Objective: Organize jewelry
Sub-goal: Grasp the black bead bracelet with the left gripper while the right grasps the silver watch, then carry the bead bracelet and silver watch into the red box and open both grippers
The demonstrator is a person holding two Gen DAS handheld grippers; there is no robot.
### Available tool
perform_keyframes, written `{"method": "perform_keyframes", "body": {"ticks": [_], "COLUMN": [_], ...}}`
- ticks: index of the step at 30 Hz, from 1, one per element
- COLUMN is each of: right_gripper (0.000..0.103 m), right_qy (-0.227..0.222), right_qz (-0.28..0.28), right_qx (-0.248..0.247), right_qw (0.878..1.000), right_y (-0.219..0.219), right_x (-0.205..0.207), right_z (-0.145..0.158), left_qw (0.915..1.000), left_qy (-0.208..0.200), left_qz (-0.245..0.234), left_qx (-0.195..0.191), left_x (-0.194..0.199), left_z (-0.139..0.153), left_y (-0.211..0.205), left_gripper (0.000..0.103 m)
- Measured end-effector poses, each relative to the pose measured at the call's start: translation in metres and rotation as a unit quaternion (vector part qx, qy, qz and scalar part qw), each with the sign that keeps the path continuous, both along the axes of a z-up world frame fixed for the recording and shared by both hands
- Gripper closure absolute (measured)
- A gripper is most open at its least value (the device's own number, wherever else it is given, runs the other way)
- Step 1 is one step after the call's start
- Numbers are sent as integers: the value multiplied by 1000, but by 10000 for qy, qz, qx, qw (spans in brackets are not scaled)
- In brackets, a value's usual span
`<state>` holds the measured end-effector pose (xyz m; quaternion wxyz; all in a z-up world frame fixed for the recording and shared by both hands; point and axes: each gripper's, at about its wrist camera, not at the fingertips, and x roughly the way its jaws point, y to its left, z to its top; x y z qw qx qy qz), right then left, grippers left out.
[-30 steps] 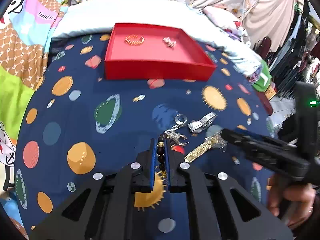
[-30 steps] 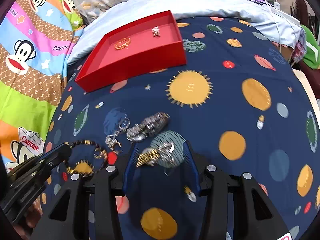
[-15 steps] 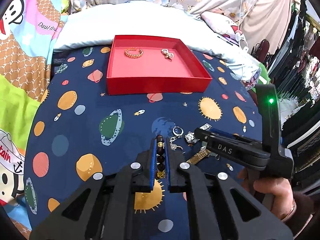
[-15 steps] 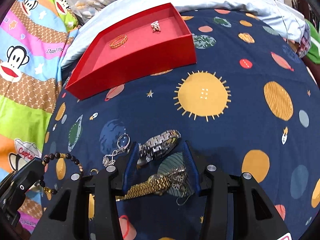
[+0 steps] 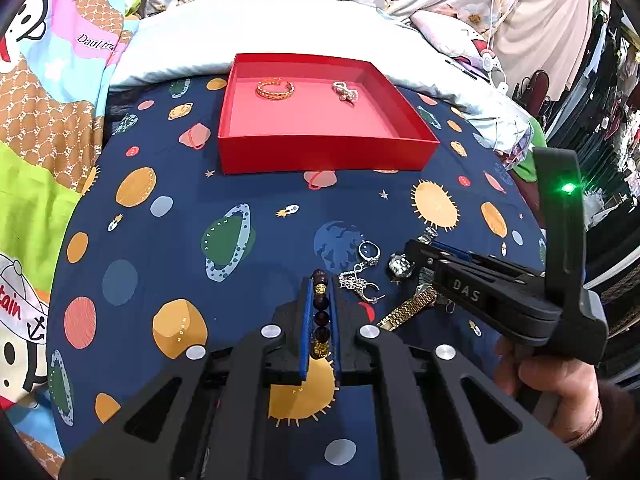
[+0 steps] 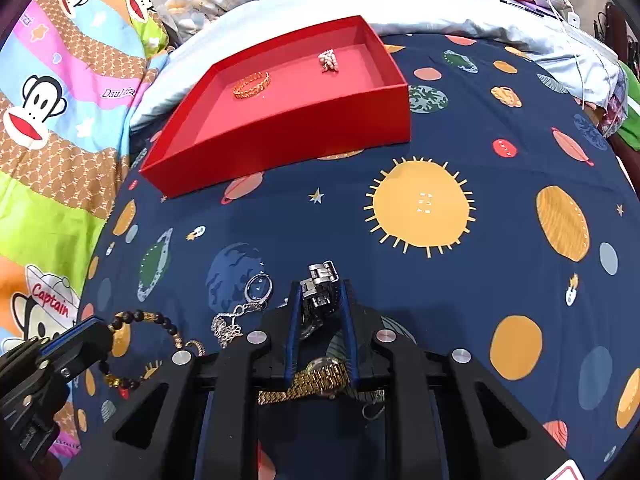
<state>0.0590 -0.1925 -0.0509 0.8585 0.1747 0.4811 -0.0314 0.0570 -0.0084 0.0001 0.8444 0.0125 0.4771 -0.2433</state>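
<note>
Bed surface: a navy bedspread [image 6: 500, 92] printed with suns, planets, stars and rockets covers a bed; a pale blue pillow [image 5: 280, 28] lies along its far edge, and a bright cartoon-monkey blanket [image 6: 52, 92] runs down the left side.
Red tray [image 5: 320, 154]: sits far centre on the spread, its far wall against the pillow; a gold bangle [image 5: 275, 89] and a small pearl piece [image 5: 345, 91] lie apart on its floor.
Open room: a wide band of bare spread lies between the tray's near wall and the loose jewelry; more bare spread stretches right of the big sun print.
Left tool [image 5: 320, 300]: fingers drawn together, clamped on a dark beaded bracelet [image 6: 140, 316] with gold spacers; the loop hangs out beyond the tips.
Right tool [image 6: 320, 300]: fingers close on either side of a silver watch [image 6: 320, 284]; whether the pads touch it cannot be told.
Loose pieces: a gold watch [image 6: 316, 380] lies under the right tool's body, near the silver one; a silver ring and chain [image 6: 244, 304] lie just left of the silver watch.
Writing: "DAS" on the right tool's side in the left view; "Captain" and a partly cut "Daul fra…" on the blanket; other lettering too small to read.
</note>
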Motion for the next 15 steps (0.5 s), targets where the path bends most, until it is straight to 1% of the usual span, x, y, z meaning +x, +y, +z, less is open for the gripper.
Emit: {"method": "perform_keyframes", "body": {"ticks": [5, 10, 15], "right_gripper": [86, 86, 86], "right_qy": [-115, -340, -565], "right_qz": [-20, -19, -33], "right_qx": [35, 42, 47], "right_qw": [9999, 9994, 9984], "right_y": [-2, -5, -10], "right_x": [-10, -23, -29], "right_z": [13, 37, 61], "left_qw": [10000, 9999, 9997], "left_qy": [-56, -93, -204], "left_qz": [-11, -23, -62], "left_qx": [-16, -51, -103], "left_x": [-1, -2, -1], "left_z": [6, 14, 29], "left_y": [-2, -4, -7], "left_gripper": [96, 96, 96]}}
